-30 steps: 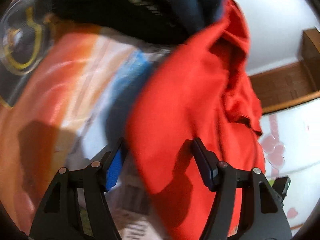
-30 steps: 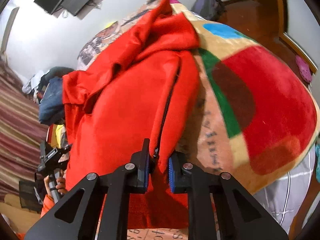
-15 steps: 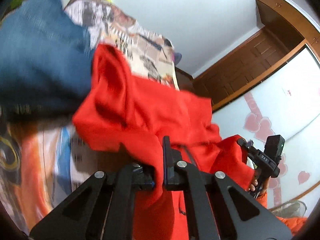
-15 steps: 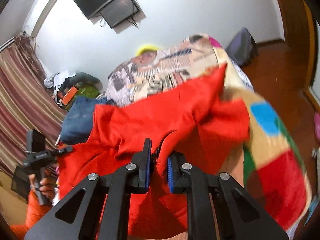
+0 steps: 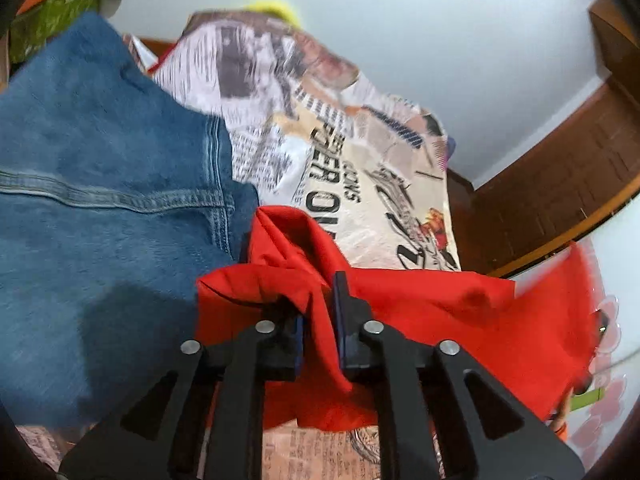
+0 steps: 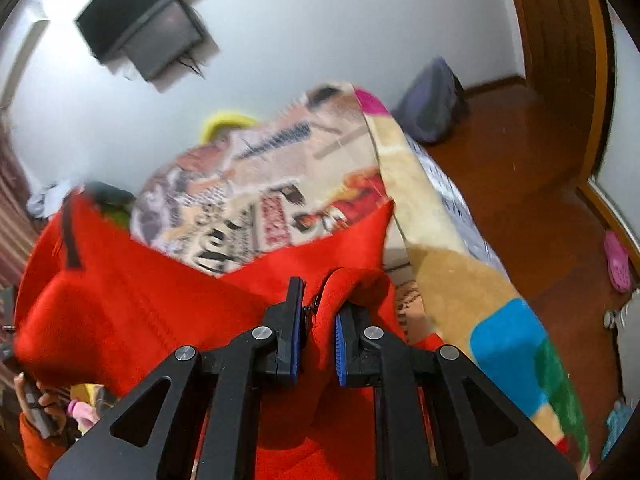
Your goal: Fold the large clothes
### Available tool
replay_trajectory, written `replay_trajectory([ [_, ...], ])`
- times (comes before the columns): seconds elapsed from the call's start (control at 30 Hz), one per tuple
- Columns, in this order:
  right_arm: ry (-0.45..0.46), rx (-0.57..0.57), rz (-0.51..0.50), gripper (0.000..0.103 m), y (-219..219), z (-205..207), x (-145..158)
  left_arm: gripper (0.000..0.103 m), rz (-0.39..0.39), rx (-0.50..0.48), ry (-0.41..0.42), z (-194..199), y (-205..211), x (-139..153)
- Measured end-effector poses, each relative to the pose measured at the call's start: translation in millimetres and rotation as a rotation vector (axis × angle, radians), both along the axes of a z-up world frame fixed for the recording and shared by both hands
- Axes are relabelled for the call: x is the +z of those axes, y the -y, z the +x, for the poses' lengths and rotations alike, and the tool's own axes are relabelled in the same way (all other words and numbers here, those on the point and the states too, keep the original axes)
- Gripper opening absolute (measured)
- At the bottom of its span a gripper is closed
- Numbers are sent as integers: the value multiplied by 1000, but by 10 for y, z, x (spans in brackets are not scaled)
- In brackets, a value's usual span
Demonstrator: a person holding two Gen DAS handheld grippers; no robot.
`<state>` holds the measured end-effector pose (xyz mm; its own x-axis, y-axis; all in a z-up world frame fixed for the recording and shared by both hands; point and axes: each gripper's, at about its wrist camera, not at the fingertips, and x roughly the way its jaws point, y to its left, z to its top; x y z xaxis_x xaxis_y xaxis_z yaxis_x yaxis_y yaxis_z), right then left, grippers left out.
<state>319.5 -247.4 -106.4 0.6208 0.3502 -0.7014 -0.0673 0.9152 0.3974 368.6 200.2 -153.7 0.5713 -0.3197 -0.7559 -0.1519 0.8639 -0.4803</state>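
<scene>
The left gripper [image 5: 320, 320] has a fold of the red fleece jacket [image 5: 440, 312] between its blue pads, and its jaws are opening a little while the cloth is still pinched. The right gripper [image 6: 316, 324] stands narrow and is clamped on the jacket's [image 6: 140, 312] edge by the black zipper [image 6: 310, 309]. The jacket hangs stretched between the two, lifted above the bed. Under it lies a blanket with newspaper print [image 5: 360, 168], and a blue denim garment [image 5: 100, 184] rests at the bed's left side. On the wall hangs a dark television [image 6: 148, 28].
</scene>
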Motion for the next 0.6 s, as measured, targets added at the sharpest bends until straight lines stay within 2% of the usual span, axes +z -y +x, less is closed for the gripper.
replay_trajectory([
  [0.13, -60, -12, 8, 14, 71, 143, -157, 29, -8, -2, -7, 77, 19, -48],
  [0.2, -63, -6, 25, 15, 86, 138, -129, 54, -1, -9, 0, 72, 62, -26],
  [0.23, -63, 2, 23, 15, 82, 123, -99, 59, 25, -8, 7, 49, 86, 5],
  [0.3, -54, 18, -6, 19, 48, 79, 9, 61, 107, -14, 30, -21, 149, 110],
  [0.37, -26, 26, -33, 28, 19, 27, 110, 61, 208, -35, 56, -105, 243, 229],
  [0.43, 18, 26, -58, 45, 5, -52, 242, 67, 282, -57, 86, -203, 328, 332],
  [0.57, 135, 26, -99, 62, -2, -280, 552, 85, 429, -113, 137, -387, 565, 452],
  [0.6, 150, 32, -104, 66, 1, -335, 607, 86, 473, -135, 144, -421, 646, 453],
])
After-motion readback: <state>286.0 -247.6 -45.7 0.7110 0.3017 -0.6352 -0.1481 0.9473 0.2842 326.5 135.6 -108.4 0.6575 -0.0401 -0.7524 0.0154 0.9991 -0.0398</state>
